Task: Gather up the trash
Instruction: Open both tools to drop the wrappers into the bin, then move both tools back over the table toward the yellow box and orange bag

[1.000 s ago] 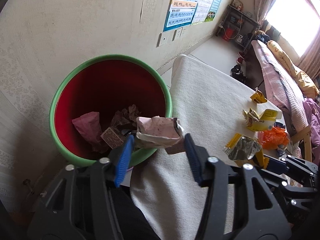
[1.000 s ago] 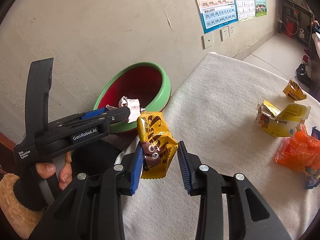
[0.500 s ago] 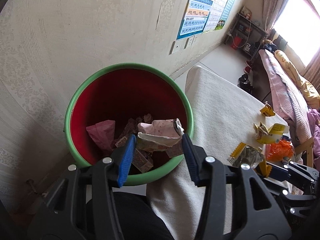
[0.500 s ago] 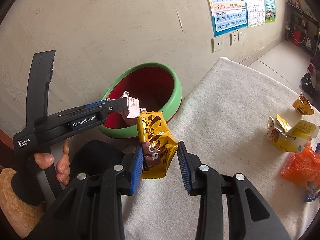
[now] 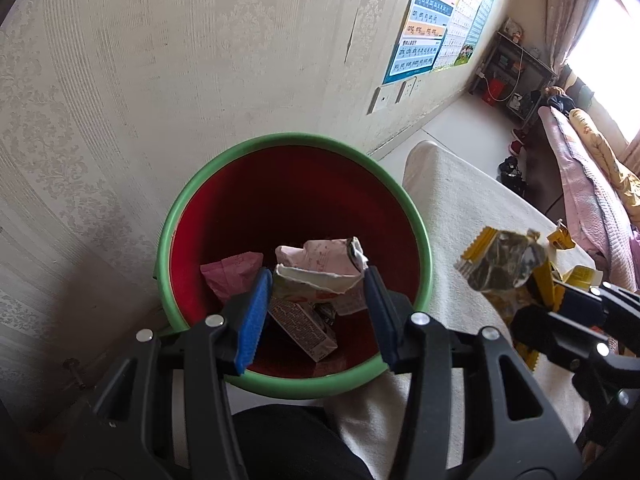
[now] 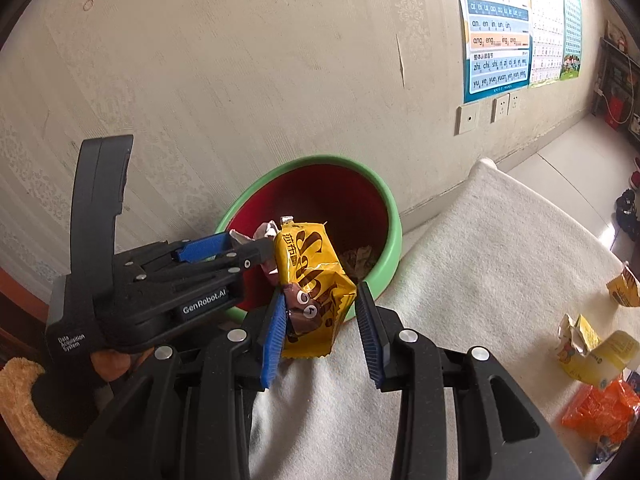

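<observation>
Both tools have travelled toward the bin since a second ago, and the green-rimmed red bin (image 5: pixel 294 208) now fills the centre of the left wrist view, where before it sat off to the left. The left tool (image 5: pixel 316 300), partly closed, pinches a crumpled pink-and-white carton (image 5: pixel 320 266) between its blue pads and holds it directly over the bin's mouth, above a pink wrapper (image 5: pixel 230 276) and a flattened box (image 5: pixel 304 326) already lying inside. The right tool (image 6: pixel 322 320), narrower still, grips a yellow snack wrapper (image 6: pixel 314 280) by its lower half; the wrapper stands up over the near edge of the white-covered counter (image 6: pixel 500 248), just short of the bin rim and close beside the left tool's tip.

Several pieces remain on the counter: a torn yellow carton (image 6: pixel 596 356), an orange bag (image 6: pixel 600 412) and a small yellow scrap (image 6: pixel 626 286), all well apart from the bin.

Crowding looks like the main risk. With the two tools nearly touching at the rim, a release by either could catch the other's load and flick it onto the floor between bin and counter. The yellow wrapper appears not yet over the opening; letting go now would likely drop it on the cloth or down the gap. The light carton could also cling to a pad rather than fall cleanly.
</observation>
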Motion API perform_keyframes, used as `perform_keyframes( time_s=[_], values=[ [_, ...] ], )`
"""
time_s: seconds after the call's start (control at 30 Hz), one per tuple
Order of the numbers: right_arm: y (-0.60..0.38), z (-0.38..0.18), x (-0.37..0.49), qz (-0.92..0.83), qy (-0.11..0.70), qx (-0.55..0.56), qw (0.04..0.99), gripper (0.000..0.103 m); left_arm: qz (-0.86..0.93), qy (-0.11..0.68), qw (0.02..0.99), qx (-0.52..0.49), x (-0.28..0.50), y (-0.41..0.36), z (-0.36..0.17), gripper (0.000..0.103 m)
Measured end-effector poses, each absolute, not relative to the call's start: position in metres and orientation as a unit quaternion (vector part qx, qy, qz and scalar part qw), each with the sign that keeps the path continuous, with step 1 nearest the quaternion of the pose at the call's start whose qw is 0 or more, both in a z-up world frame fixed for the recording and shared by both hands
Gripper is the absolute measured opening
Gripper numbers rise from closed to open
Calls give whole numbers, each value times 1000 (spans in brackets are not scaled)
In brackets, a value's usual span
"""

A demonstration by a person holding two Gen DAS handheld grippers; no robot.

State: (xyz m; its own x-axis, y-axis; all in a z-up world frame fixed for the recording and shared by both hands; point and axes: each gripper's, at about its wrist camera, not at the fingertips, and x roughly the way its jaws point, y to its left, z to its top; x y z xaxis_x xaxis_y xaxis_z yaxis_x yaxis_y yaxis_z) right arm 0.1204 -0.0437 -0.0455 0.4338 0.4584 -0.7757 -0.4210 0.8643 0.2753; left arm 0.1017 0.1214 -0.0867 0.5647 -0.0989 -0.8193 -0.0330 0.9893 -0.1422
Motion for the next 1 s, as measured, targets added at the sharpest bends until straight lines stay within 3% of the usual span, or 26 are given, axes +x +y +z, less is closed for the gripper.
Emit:
perform_keyframes(
  time_s=[0.27,0.33,0.5,0.73,1.0],
  values=[
    [-19,-29,139,274,446,24,852,37,1,471,879,-76,105,131,-91,49],
    [-18,-26,139,277,440,33,853,57,9,475,876,-80,104,134,-95,67],
    [-38,-29,131,267,441,47,856,63,12,484,871,-84,98,136,-101,69],
    [-149,-50,96,145,454,62,877,65,4,469,880,-83,91,127,-93,71],
    [-308,-78,62,-92,465,91,876,72,-67,465,881,-59,91,61,-82,73]
  ],
)
